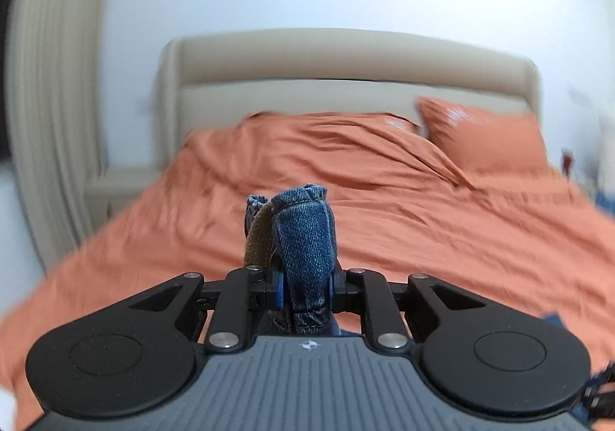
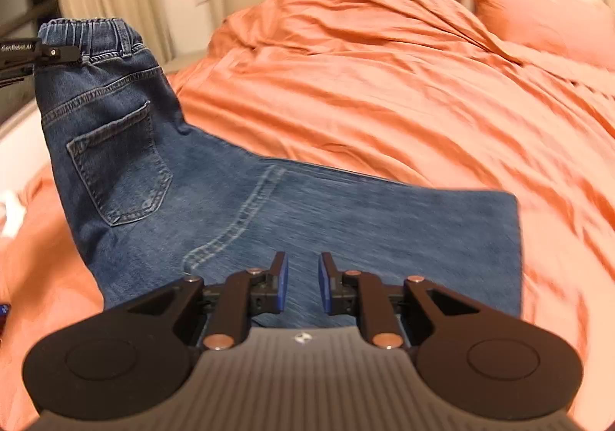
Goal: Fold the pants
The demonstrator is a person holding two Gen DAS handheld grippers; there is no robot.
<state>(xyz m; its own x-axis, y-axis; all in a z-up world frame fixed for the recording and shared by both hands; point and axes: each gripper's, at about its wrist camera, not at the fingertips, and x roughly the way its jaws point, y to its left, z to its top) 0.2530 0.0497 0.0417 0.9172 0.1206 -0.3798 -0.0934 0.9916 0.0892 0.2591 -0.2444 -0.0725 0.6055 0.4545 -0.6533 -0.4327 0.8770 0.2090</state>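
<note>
The left gripper [image 1: 305, 289] is clamped on the jeans' [image 2: 238, 208] waistband, lifting it above the bed [image 2: 384, 93]. The right gripper [image 2: 303, 281] holds nothing, its jaws narrowly parted over the trouser leg.

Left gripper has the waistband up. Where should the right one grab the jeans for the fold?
Probably the hem edge of the jeans, approached from the open side at right: it lies flat and straight on the bed cover, opposite the waistband held by the left gripper.

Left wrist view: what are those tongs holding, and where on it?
The left tongs are clamped on the jeans at the elastic waistband; right tongs hold nothing.
</note>
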